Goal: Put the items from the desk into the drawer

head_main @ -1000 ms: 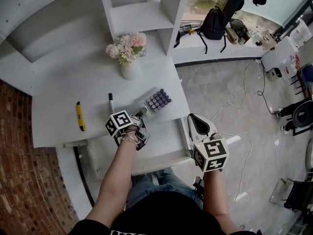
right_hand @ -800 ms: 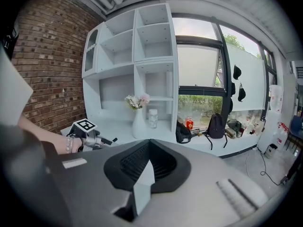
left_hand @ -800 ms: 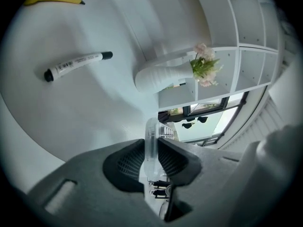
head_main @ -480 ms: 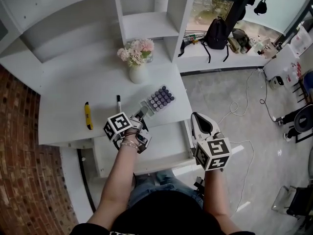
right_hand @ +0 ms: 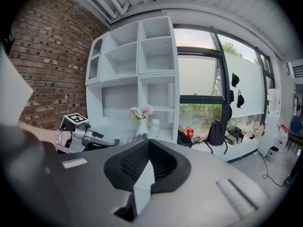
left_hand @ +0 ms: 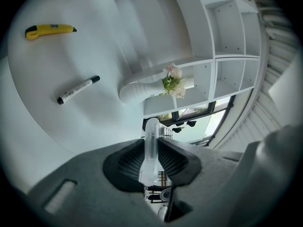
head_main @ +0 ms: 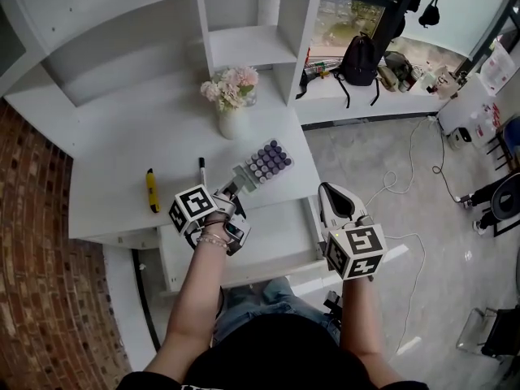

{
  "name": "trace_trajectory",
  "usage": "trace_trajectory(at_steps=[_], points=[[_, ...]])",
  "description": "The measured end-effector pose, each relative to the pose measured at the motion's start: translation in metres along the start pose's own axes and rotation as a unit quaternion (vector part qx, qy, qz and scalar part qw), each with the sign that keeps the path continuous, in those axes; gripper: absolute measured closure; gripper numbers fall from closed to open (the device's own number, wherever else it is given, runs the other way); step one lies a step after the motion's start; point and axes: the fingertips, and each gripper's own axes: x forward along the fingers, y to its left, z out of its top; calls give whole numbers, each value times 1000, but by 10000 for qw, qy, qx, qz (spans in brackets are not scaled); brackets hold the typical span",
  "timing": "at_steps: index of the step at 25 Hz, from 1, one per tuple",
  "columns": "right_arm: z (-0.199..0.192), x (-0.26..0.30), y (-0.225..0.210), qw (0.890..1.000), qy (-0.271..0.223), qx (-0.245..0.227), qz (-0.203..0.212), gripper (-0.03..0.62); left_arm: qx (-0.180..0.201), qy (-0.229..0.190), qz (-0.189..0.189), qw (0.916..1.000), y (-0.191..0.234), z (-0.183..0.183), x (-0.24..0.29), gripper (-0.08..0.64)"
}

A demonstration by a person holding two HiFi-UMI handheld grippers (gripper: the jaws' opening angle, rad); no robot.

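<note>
Clear tray [head_main: 244, 174]: purple caps [head_main: 270, 159] in rows, edge clamped in left claw [head_main: 234, 190].
Vase [head_main: 231, 123]: pink flowers [head_main: 231, 84], behind tray.
Right claw [head_main: 327, 193]: together, empty.

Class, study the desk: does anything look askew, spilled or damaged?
Nothing is spilled or broken. Only the clear tray of purple-capped vials sits skewed to the edge of the desk, pinched by one end in the left gripper. The marker and utility knife lie flat; the flower vase stands upright.

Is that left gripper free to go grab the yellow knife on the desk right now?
Probably not yet: the left gripper is clamped on the clear tray of purple-capped pieces, so it would likely have to put that down before taking the yellow knife.
</note>
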Motion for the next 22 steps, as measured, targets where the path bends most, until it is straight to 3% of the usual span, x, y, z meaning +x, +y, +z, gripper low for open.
trace_trajectory(at_steps=[7, 22], points=[[-18, -4, 7, 9999, 151, 67, -12, 583, -118, 296, 99, 9994, 20, -27, -4, 476], [-56, -2, -2, 9974, 467, 536, -139, 583, -375, 1097, 742, 9905, 83, -105, -1, 476]])
